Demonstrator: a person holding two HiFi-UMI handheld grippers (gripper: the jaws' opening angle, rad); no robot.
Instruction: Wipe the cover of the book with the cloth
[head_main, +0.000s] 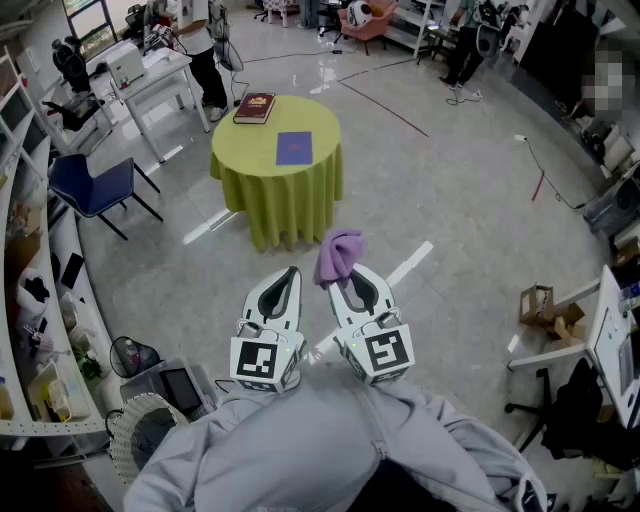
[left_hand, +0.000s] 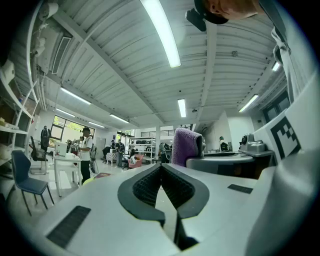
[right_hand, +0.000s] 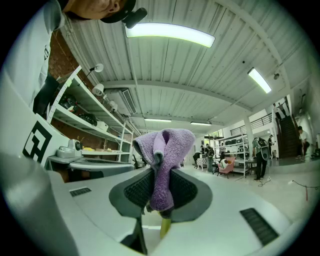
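Right tool (right_hand: 160, 175) is clamped on the soft, light purple cloth (right_hand: 165, 145) by its bunched middle, left tool (left_hand: 161, 167) is pressed together empty, and the stiff, probably heavier book (head_main: 255, 107), lying at the worktop's (head_main: 245, 155) far left edge, is best steadied by a corner.

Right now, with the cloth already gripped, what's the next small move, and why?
Probably walk forward to the round table. The right gripper is shut on the purple cloth, but the dark red book lies near the table's far edge, well ahead of both grippers, so wiping seems out of reach from here. The left gripper is shut and empty.
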